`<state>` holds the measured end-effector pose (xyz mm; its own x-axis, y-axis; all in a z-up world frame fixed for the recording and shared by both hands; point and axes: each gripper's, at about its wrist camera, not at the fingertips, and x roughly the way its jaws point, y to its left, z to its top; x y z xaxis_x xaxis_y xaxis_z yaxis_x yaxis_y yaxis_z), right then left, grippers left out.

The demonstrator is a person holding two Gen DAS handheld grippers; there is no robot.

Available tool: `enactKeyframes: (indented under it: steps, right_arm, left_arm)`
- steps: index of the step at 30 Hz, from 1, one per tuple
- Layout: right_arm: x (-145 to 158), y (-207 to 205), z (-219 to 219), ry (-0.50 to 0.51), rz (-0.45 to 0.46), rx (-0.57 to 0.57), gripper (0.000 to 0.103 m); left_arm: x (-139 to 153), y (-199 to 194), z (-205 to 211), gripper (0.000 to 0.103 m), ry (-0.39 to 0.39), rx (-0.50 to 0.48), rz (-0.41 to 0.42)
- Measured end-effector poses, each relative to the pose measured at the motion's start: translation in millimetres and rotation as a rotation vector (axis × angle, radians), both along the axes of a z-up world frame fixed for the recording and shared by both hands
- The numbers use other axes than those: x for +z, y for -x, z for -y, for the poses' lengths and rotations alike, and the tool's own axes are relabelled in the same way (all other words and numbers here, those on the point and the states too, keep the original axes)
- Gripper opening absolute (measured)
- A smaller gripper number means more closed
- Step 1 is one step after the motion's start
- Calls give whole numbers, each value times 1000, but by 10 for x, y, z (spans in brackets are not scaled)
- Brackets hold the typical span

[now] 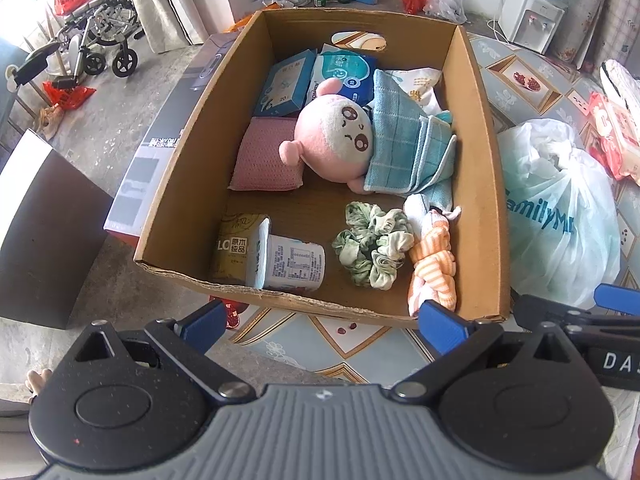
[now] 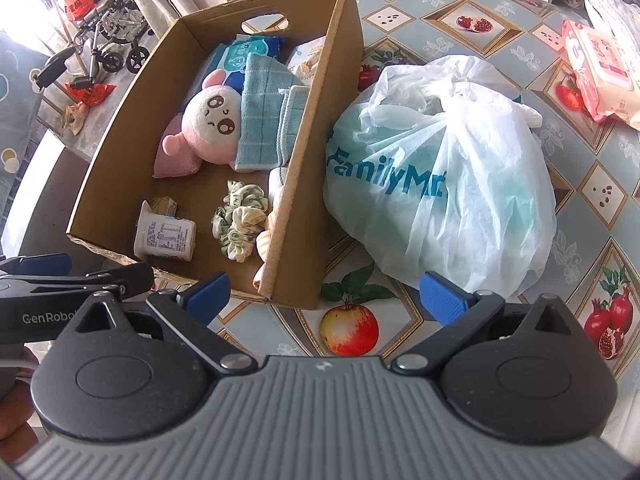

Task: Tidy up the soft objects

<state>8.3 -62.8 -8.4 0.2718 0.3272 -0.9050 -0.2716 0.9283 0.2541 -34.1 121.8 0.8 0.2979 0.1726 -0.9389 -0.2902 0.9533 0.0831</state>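
White plastic bag (image 2: 440, 176), knotted on top, lies straight ahead of my right gripper (image 2: 324, 296), beside the cardboard box (image 2: 304, 184); jaws wide, empty. From my left gripper (image 1: 324, 322), also wide and empty, the bag (image 1: 560, 216) sits off right, so right's nearer.

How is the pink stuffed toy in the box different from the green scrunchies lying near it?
The pink stuffed toy is one smooth, rounded body with a face; the green scrunchies are a heap of ruffled loops with no face. The toy is clearly bigger than the scrunchies. A blue checked towel partly covers the toy, while the scrunchies lie uncovered. Both are soft and sit inside the cardboard box.
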Motion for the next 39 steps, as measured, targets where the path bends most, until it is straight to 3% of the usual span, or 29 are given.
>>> enactKeyframes:
  steps: [39]
  right_arm:
    - [-46,7,-136,38,-11,26,101]
  left_arm:
    - [-89,41,-107,102,15,22,-15]
